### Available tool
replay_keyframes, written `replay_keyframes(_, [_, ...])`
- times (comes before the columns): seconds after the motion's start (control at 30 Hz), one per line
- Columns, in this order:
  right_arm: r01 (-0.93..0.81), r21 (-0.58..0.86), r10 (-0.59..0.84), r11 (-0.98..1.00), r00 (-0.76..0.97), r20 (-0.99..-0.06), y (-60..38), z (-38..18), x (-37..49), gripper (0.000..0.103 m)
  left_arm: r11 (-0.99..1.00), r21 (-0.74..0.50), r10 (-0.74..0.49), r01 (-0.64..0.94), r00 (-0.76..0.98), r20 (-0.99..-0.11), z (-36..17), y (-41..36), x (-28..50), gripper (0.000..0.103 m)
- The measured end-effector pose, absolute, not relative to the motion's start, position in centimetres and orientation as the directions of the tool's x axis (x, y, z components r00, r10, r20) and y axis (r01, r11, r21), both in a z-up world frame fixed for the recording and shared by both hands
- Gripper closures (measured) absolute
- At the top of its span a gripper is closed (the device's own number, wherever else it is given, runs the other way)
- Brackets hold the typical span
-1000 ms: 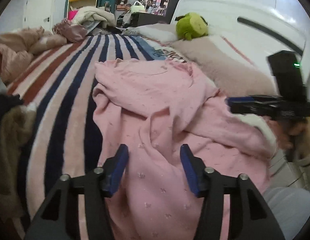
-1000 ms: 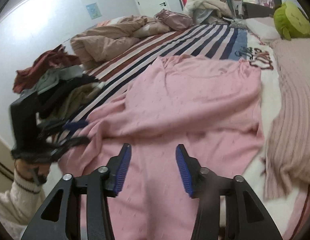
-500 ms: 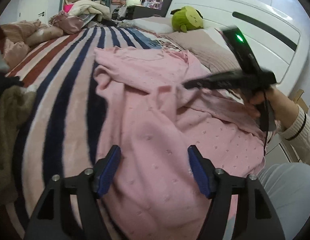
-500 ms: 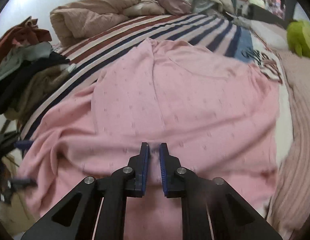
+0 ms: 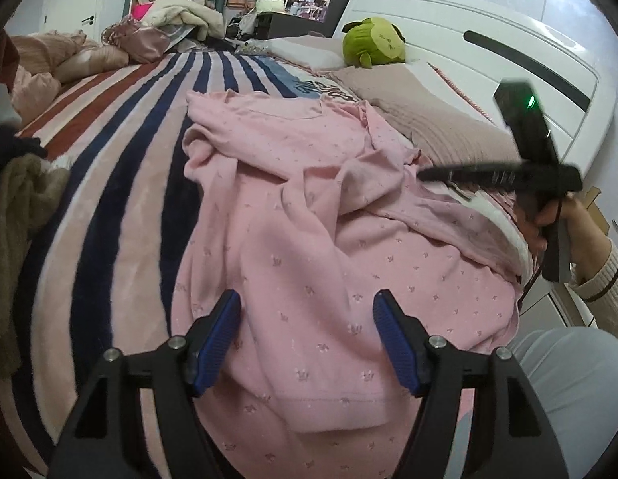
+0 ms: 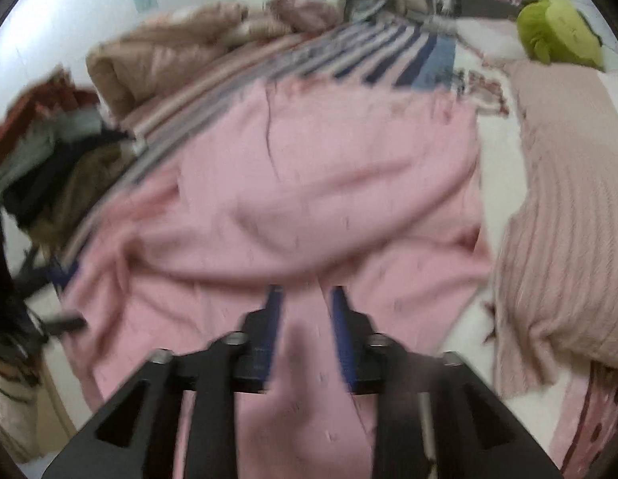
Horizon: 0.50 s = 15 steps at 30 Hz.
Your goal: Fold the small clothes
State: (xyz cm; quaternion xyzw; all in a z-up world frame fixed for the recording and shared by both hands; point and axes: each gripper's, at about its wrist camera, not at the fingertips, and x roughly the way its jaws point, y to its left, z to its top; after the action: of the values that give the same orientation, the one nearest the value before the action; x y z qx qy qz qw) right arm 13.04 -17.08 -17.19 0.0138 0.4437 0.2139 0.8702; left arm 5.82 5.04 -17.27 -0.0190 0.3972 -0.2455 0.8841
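While the pink garment [image 5: 309, 239] lies crumpled across the striped blanket [image 5: 121, 167], the following is noted.

Step in hand: the garment is judged to be at the spreading stage; no fold is seen yet, and one ridge of cloth is bunched across the middle.

Garment place: it is spread over the near part of the bed, its hem [image 5: 332, 403] turned toward the left gripper [image 5: 307, 335], its far edge close to the beige knitted cover [image 5: 436, 123].

Left gripper: the jaws are held wide and empty above the hem; nothing is pressed between the blue pads [image 5: 219, 335].

Right gripper: in its own blurred view the right gripper [image 6: 305, 331] is seen with narrow jaws that are opening; pink cloth shows between them, but a grip cannot be confirmed.

Next move: it is judged that the bunched ridge must be pulled flat, and both near corners taken, before a clean fold can be made.

Materials: the garment is thin and soft, printed with small motifs, and a stitched hem is visible. The blanket looks plush, with navy, red and pale stripes. The cover is ribbed.

Other shapes: a round green plush toy [image 5: 374, 42] is placed by the white headboard [image 5: 488, 40]; a heap of dark clothes [image 6: 49, 159] is piled at the left.
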Motion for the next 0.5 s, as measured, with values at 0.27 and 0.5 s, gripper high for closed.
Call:
replay_keyframes(0.27, [-0.451, 0.207, 0.446, 0.868, 0.524, -0.726, -11.6, -15.9, 17.9, 0.073, 0.861, -0.236, -0.477, 0.45, 0.556, -0.681, -17.1, 3.7, 5.8, 0.038])
replay_keyframes(0.5, [-0.385, 0.187, 0.348, 0.904, 0.405, -0.846, -13.6, -19.8, 18.1, 0.098, 0.884, -0.205, -0.436, 0.42, 0.583, -0.685, -17.1, 5.3, 5.3, 0.038])
